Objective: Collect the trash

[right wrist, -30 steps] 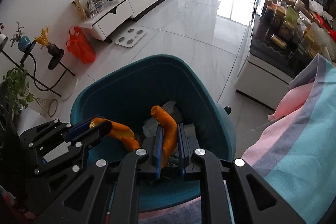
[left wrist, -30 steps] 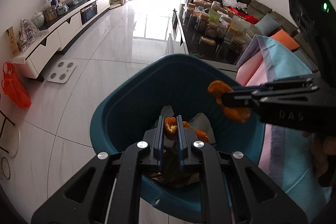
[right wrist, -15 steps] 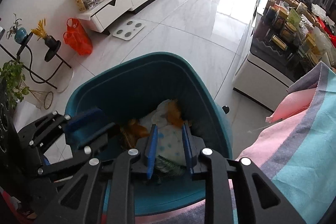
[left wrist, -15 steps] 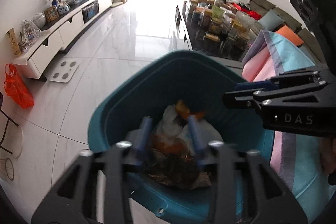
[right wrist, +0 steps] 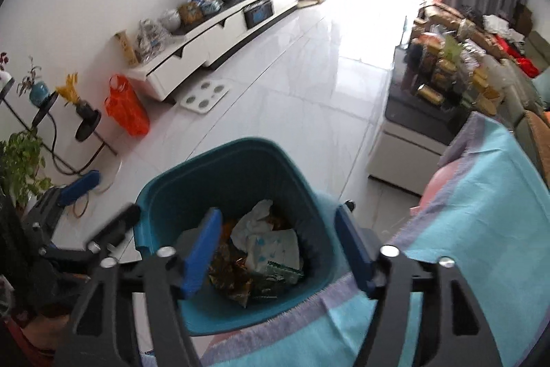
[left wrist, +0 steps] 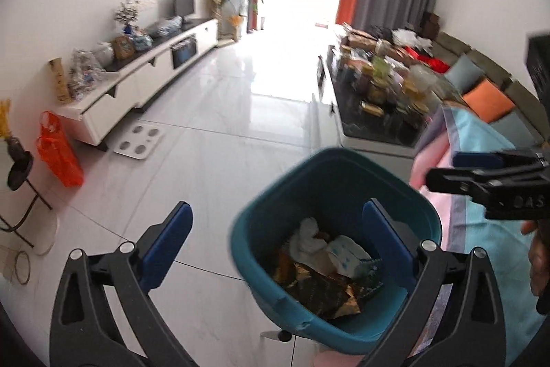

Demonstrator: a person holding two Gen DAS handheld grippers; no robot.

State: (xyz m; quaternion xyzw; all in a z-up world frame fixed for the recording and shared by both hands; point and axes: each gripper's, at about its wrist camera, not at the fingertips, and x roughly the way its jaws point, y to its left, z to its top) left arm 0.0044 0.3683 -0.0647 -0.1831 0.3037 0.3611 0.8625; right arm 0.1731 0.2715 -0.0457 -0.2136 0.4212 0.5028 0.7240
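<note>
A: How are the 2 grippers seen to stand?

B: The left gripper (left wrist: 278, 231) is held above the teal bin (left wrist: 261, 284) with its jaws spread very wide and opening; nothing is gripped between the blue pads (left wrist: 168, 239). The right gripper (right wrist: 280, 250) is also over the bin, jaws apart and opening, and no object is pressed by them.

A: And where is the trash?

B: It is lying inside the bin: a white crumpled tissue (left wrist: 309, 238), a white pack with blue dots (right wrist: 275, 248), and dark foil wrappers (left wrist: 319, 293). A trace of orange peel (right wrist: 227, 224) can be made out behind the right gripper's left pad, though most of it is hidden there.

A: What else is obscured?

B: The near rim of the bin is covered in the right wrist view by the striped cloth (right wrist: 481, 229) and by the gripper frame. In the left wrist view the bin's right wall is partly masked by a pad. The right gripper is seen there from the side, so its gap cannot be judged from that view. A fingertip (left wrist: 536, 258) at the right edge is cut off. The cluttered low table (left wrist: 378, 112) is blurred, and its items are possibly jars.

A: And the floor?

B: A white scale (right wrist: 204, 95) and an orange bag (right wrist: 127, 107) are seen well apart from the bin.
</note>
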